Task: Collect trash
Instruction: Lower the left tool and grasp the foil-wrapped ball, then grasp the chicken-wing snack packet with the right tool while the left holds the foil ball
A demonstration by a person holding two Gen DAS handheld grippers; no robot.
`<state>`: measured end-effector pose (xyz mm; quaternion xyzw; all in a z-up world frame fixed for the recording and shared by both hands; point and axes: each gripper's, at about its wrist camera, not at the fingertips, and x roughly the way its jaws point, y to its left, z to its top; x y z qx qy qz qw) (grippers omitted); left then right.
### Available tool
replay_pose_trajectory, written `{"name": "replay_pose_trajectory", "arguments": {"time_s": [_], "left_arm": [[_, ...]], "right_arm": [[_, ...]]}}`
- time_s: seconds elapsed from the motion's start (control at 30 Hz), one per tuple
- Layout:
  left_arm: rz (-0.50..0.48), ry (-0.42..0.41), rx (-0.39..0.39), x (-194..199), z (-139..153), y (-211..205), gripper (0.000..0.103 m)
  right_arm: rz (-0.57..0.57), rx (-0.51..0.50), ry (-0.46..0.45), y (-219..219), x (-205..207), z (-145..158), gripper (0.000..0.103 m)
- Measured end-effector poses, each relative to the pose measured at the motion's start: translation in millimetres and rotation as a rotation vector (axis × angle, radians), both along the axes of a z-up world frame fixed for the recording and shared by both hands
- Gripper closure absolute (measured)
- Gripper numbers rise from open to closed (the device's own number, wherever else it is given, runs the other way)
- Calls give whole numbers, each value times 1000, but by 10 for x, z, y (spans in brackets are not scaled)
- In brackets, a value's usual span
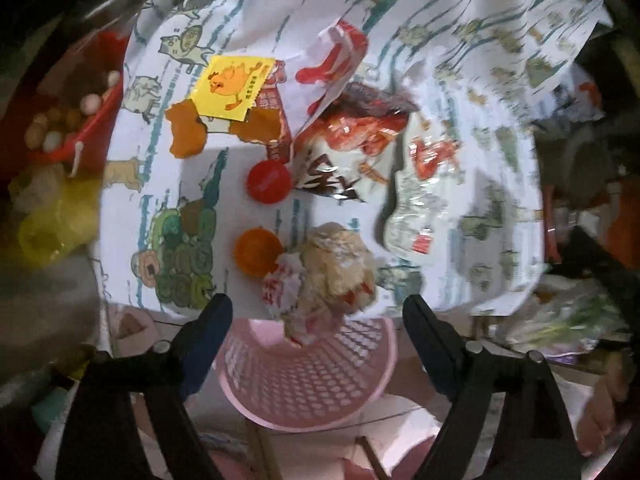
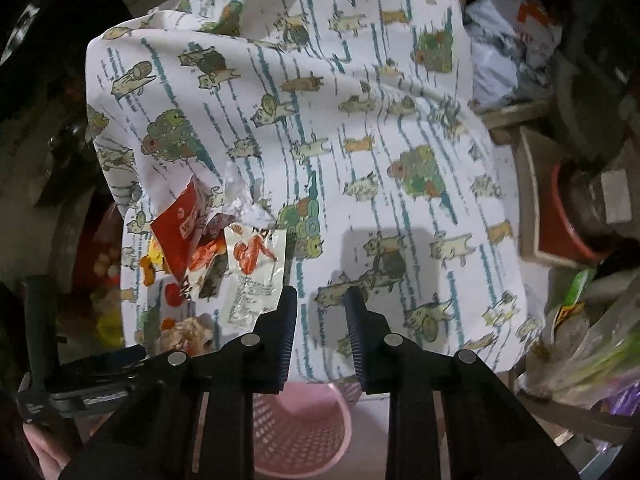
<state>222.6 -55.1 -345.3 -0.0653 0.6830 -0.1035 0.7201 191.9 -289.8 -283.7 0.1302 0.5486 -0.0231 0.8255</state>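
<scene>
A pile of trash lies on a table under a cartoon-print cloth (image 1: 260,8). It holds a crumpled paper wad (image 1: 336,264), an orange cap (image 1: 256,250), a red cap (image 1: 268,180), a yellow duck packet (image 1: 232,86), red snack wrappers (image 1: 360,136) and a clear wrapper (image 1: 416,208). My left gripper (image 1: 316,306) is open wide, pointing down, its fingers on either side of the wad at the table's near edge. A pink mesh basket (image 1: 312,380) stands on the floor below. My right gripper (image 2: 320,296) hangs over bare cloth right of the wrappers (image 2: 252,272), jaws narrowly apart with nothing between.
A red basin (image 1: 68,120) of small round things and a yellow bag (image 1: 48,232) sit left of the table. Plastic bags (image 2: 516,40), a red bucket (image 2: 568,220) and boxes crowd the right side. A hand (image 1: 604,408) shows at lower right.
</scene>
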Motion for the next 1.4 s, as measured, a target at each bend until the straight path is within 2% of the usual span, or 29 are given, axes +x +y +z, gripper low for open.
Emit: {"name": "replay_pose_trajectory", "arguments": {"time_s": [0.07,0.1,0.13,0.17,0.23,0.3,0.33,0.37,0.4,0.43,0.53,0.7,0.77,0.8,0.87,0.9,0.97,1.03,1.07,1.13,1.2,1.27,1.33,1.4], "left_arm": [[2,4,24,9,-85,-19,17],[3,6,18,-1,-104,-41,21],[-6,3,7,-10,-105,-57,43],[-26,4,13,-13,-111,-74,56],[-60,-14,39,-28,-73,-134,68],[-72,-65,50,-56,49,-173,71],[-81,-93,46,-73,128,-181,71],[-88,-123,42,-77,204,-176,71],[-94,-152,40,-77,279,-151,71],[-101,-200,44,-93,389,-139,71],[-88,-329,99,-116,630,-77,71],[20,-454,135,-97,875,178,71],[55,-499,157,-92,949,289,71],[63,-514,169,-89,980,325,71],[75,-527,175,-96,1018,402,71],[84,-530,172,-103,1028,445,71],[106,-531,161,-121,1052,532,71],[122,-539,158,-132,1075,598,71],[126,-544,161,-143,1087,617,71],[136,-556,169,-172,1118,649,71],[145,-575,166,-213,1170,686,71],[147,-590,156,-247,1216,711,71],[144,-610,139,-293,1270,724,71],[134,-626,134,-344,1315,719,71]], "right_arm": [[25,-24,-11,57,-15,24,75],[31,-24,-12,74,-19,22,75],[34,-13,-12,78,-12,11,75],[45,24,-1,89,10,-5,75],[85,91,52,114,100,-57,75],[141,154,114,146,241,-120,72],[165,161,137,158,310,-150,65],[174,146,148,160,346,-180,57],[169,125,147,158,368,-213,36],[152,109,135,142,391,-249,26],[126,100,141,135,467,-447,26],[134,128,180,243,660,-830,26],[151,94,165,336,703,-906,33],[160,80,162,390,728,-947,40],[170,75,180,466,772,-1038,43],[163,75,190,486,781,-1091,48],[133,81,207,484,774,-1171,65],[105,88,195,450,749,-1134,78],[96,109,177,422,726,-1070,83],[92,130,132,362,655,-906,83],[120,112,71,341,532,-722,83],[144,75,52,388,434,-565,83],[136,56,16,382,303,-353,96],[117,68,-3,367,197,-189,97]]}}
